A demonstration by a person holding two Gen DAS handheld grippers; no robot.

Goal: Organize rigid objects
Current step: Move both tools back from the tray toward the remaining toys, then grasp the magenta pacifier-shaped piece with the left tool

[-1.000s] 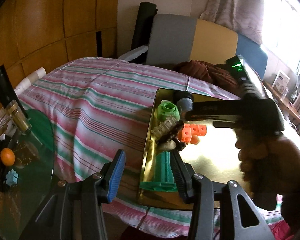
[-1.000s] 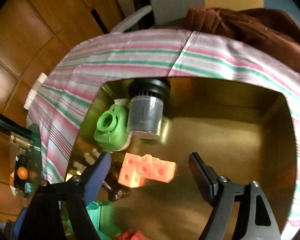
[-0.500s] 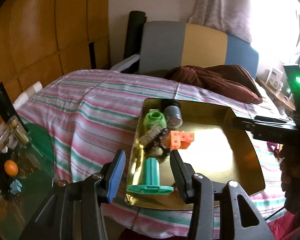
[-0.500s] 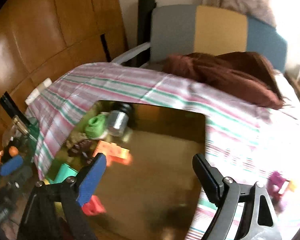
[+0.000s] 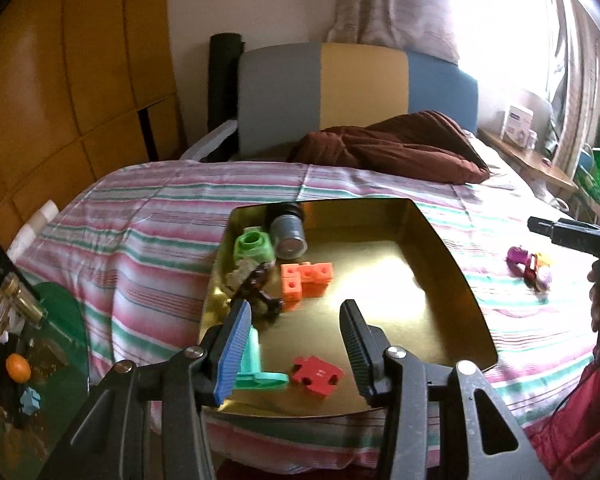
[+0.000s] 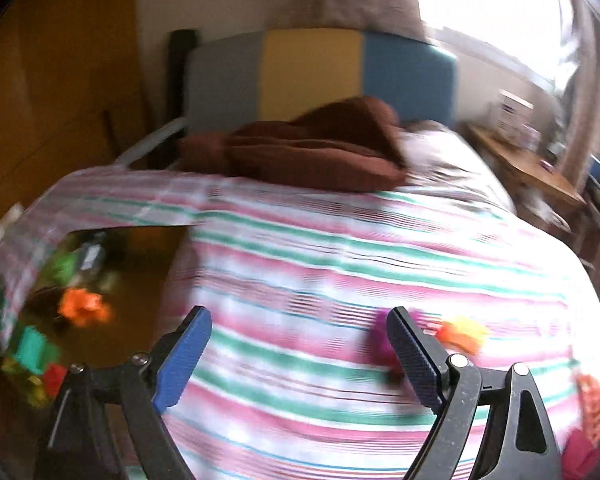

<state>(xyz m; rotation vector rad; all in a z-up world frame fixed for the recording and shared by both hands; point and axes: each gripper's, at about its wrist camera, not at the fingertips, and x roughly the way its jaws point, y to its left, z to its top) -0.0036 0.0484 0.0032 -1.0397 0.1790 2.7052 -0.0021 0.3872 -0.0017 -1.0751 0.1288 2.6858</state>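
Observation:
A gold tray (image 5: pixel 440 280) lies on the striped bed. It holds orange cubes (image 5: pixel 306 278), a green cup (image 5: pixel 254 245), a grey cylinder (image 5: pixel 288 232), a dark figure (image 5: pixel 260 296), a teal stand (image 5: pixel 256 360) and a red puzzle piece (image 5: pixel 318 372). My left gripper (image 5: pixel 296 344) is open and empty above the tray's near edge. A purple, yellow and red toy cluster (image 5: pixel 530 266) lies on the sheet right of the tray. My right gripper (image 6: pixel 300 352) is open and empty over the sheet, with the blurred purple toy (image 6: pixel 380 344) by its right finger.
A brown pillow (image 5: pixel 392 152) lies at the bed's head before a grey, yellow and blue headboard (image 5: pixel 360 88). A green glass side table (image 5: pixel 28 360) with small items stands at the left. A wooden shelf (image 5: pixel 540 160) runs under the window on the right.
My right gripper has left the tray and swung right over the bare sheet toward the purple toy. My left gripper has drawn back slightly, showing the red puzzle piece.

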